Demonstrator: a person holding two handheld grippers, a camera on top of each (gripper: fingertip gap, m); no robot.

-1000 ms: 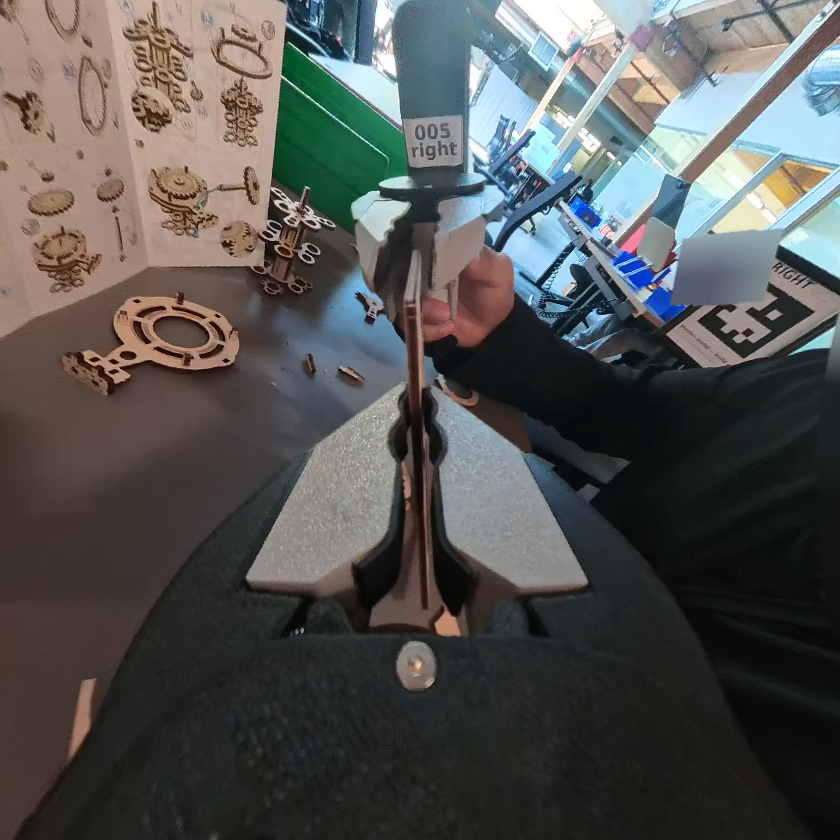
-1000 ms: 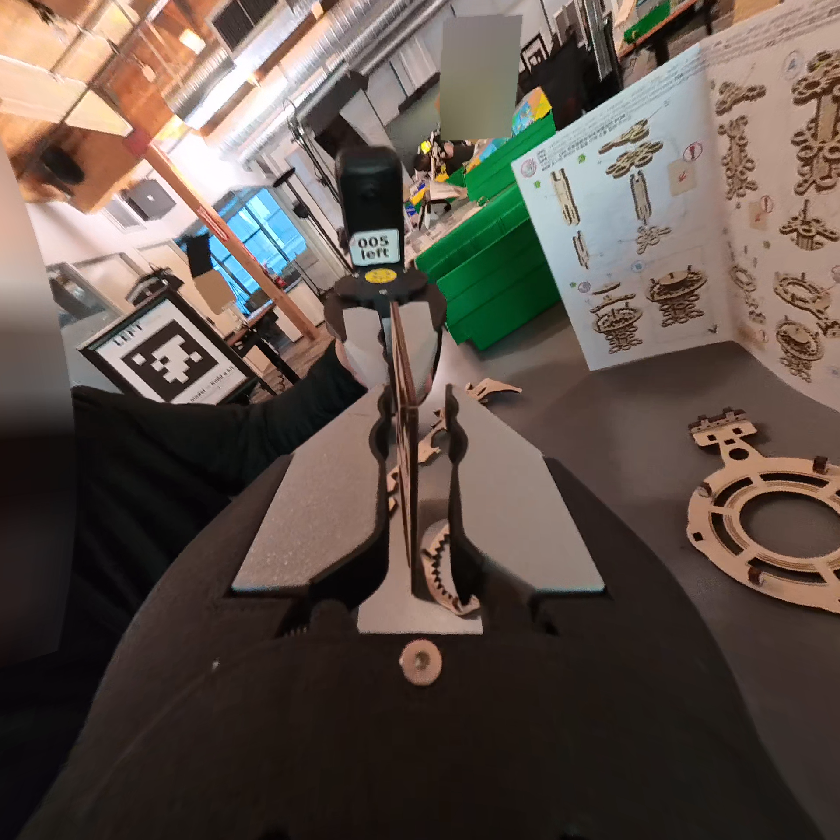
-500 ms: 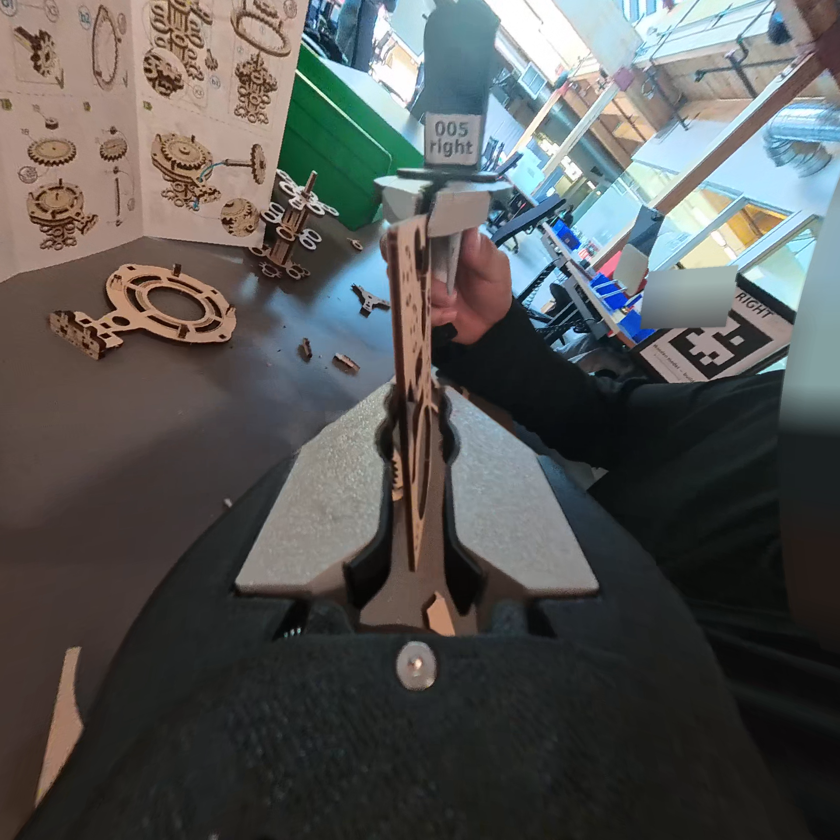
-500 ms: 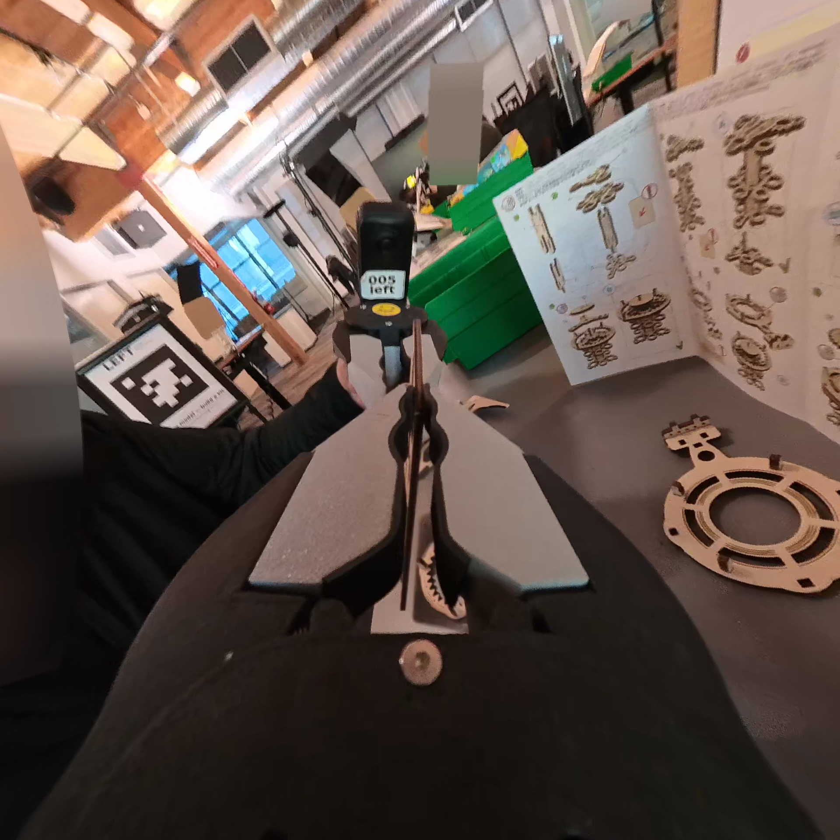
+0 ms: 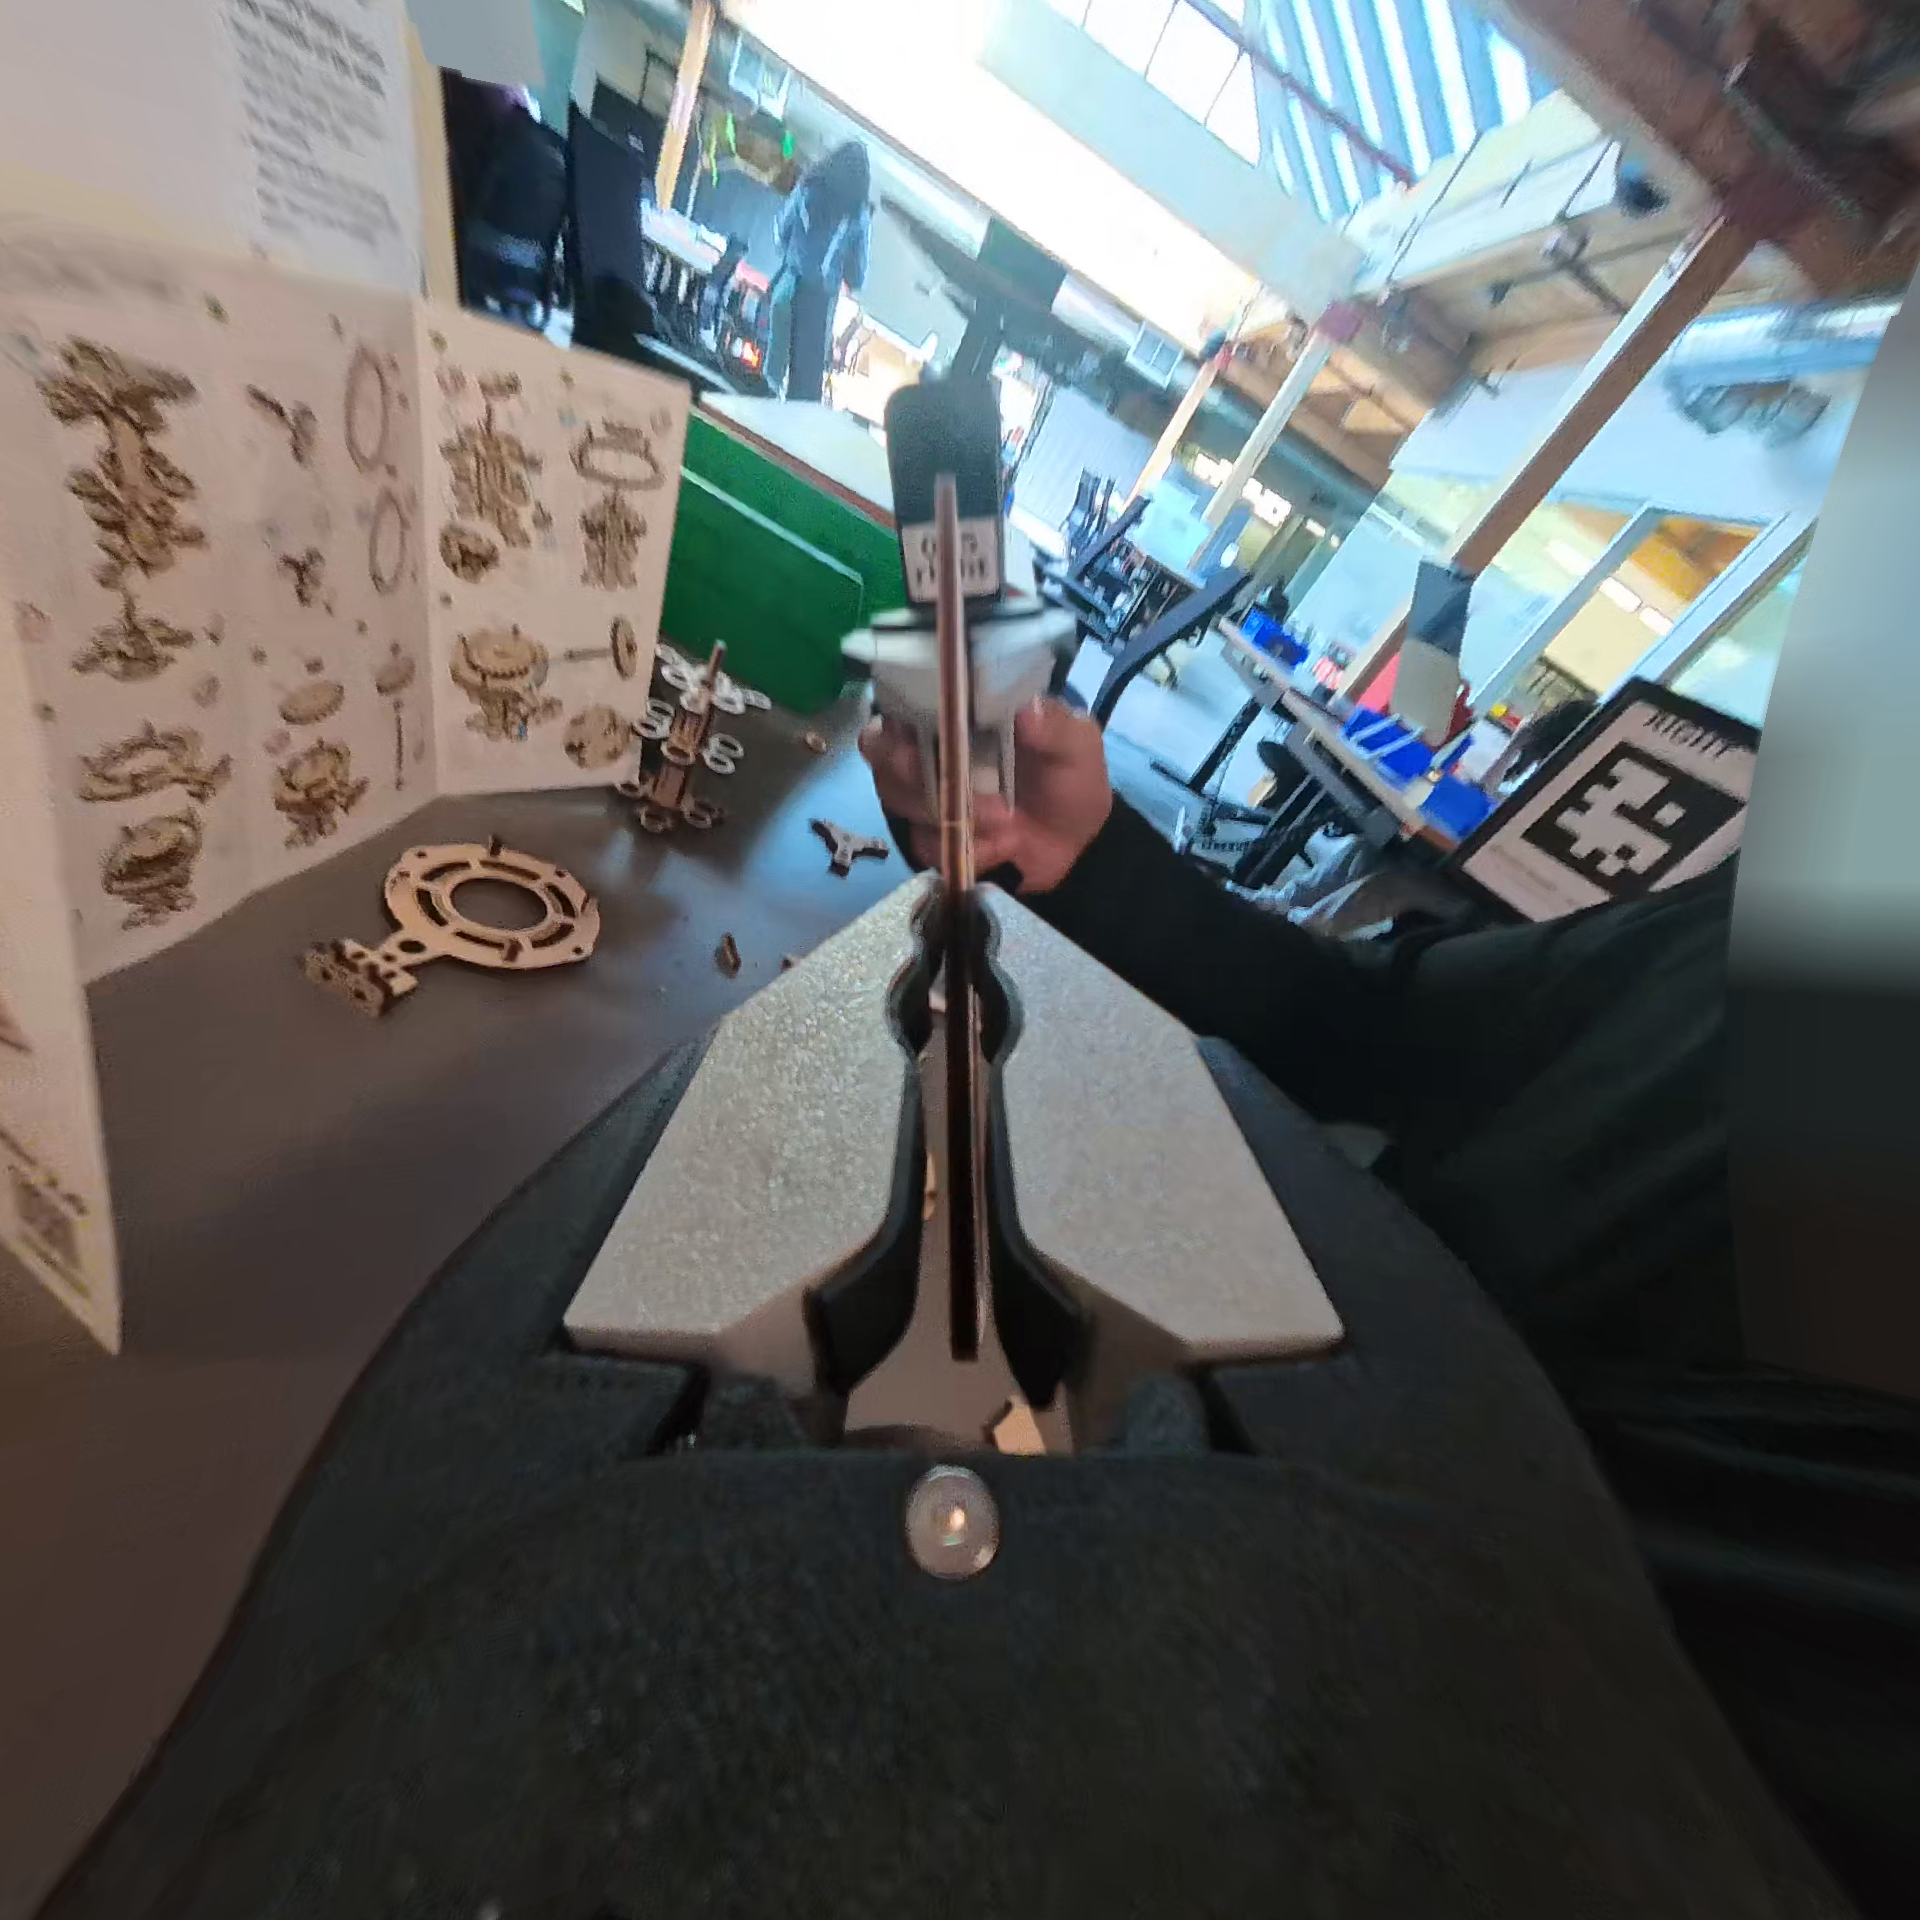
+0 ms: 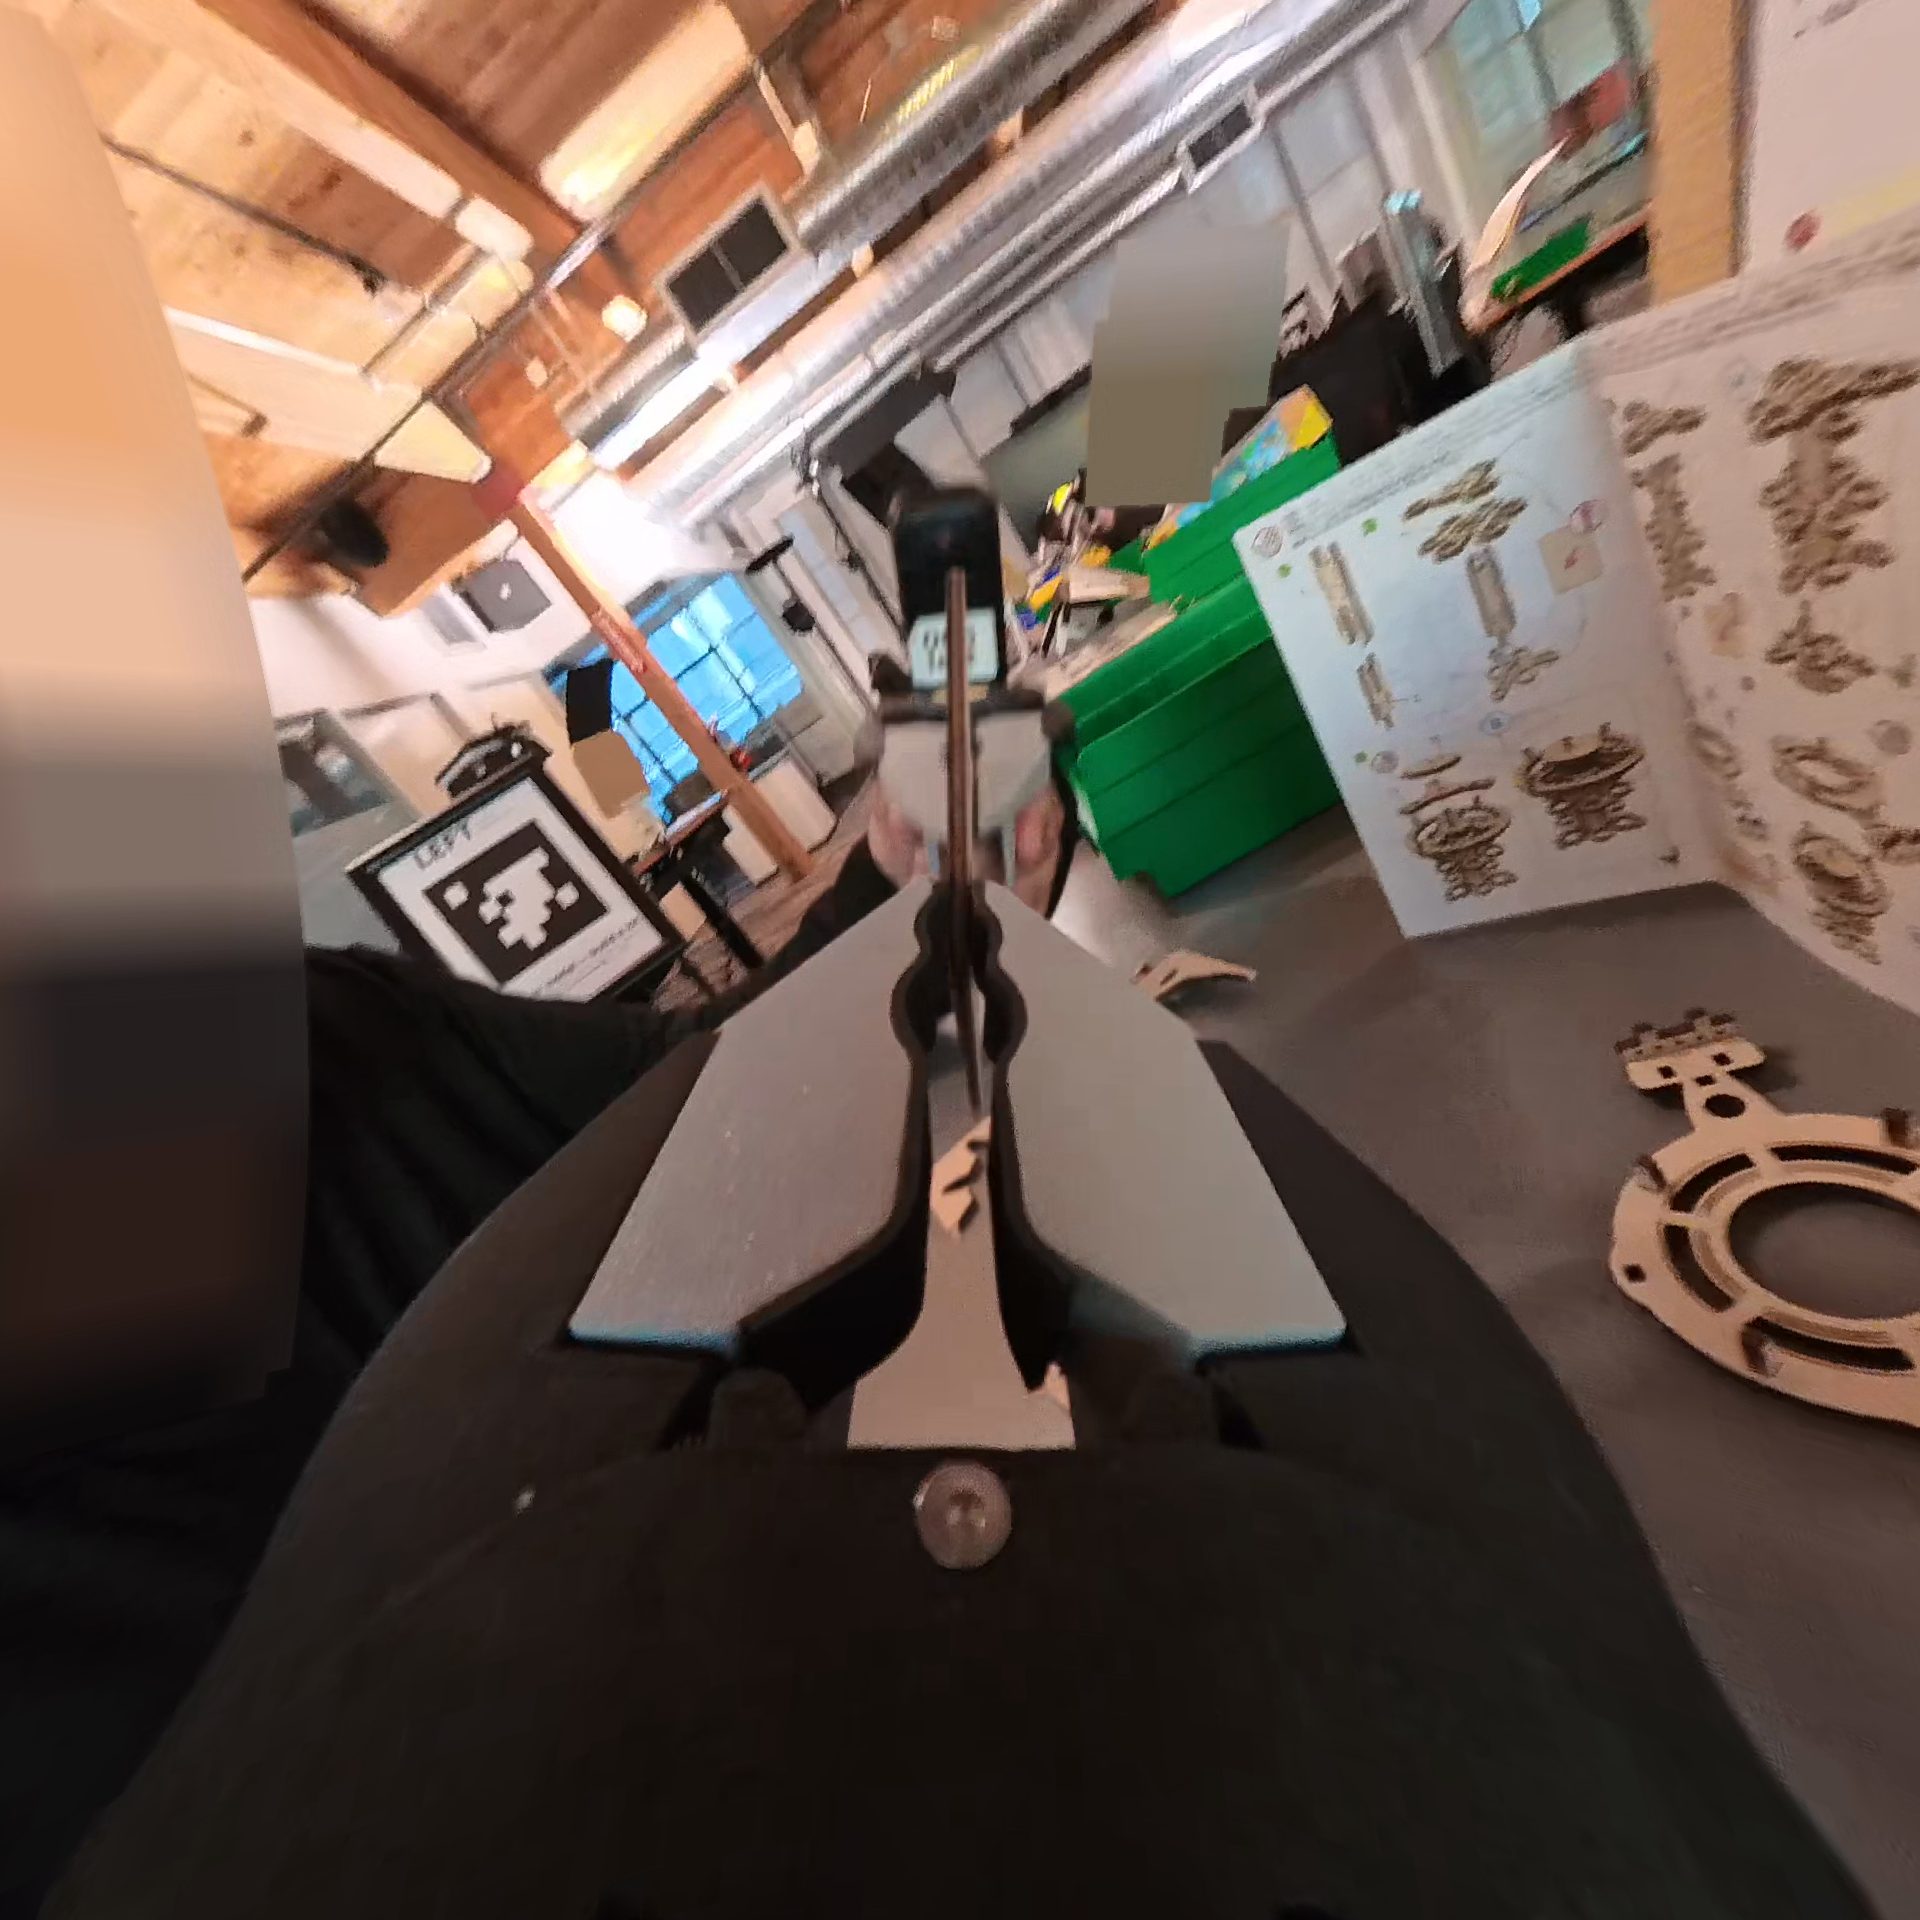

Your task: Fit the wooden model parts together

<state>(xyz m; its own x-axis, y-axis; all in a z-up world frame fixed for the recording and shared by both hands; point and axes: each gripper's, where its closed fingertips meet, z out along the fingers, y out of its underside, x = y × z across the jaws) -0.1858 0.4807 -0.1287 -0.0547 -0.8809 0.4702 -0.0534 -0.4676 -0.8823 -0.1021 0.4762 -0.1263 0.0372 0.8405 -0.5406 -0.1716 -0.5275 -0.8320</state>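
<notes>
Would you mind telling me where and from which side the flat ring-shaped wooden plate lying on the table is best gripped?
I would take the ring-shaped plate by its narrow neck, between the ring and the blocky toothed end, coming from above. It lies flat on the table, so its edges offer little purchase. The neck is slim enough for the fingers to straddle. Small pegs stand up from the ring, so avoid pinching there.

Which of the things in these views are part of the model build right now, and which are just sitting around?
In use:
- thin wooden plate, seen edge-on
- left gripper, shut on it
- right gripper, shut on it too

Lying about:
- ring-shaped wooden part
- small assembled spindle
- folded instruction sheet
- green bins
</notes>
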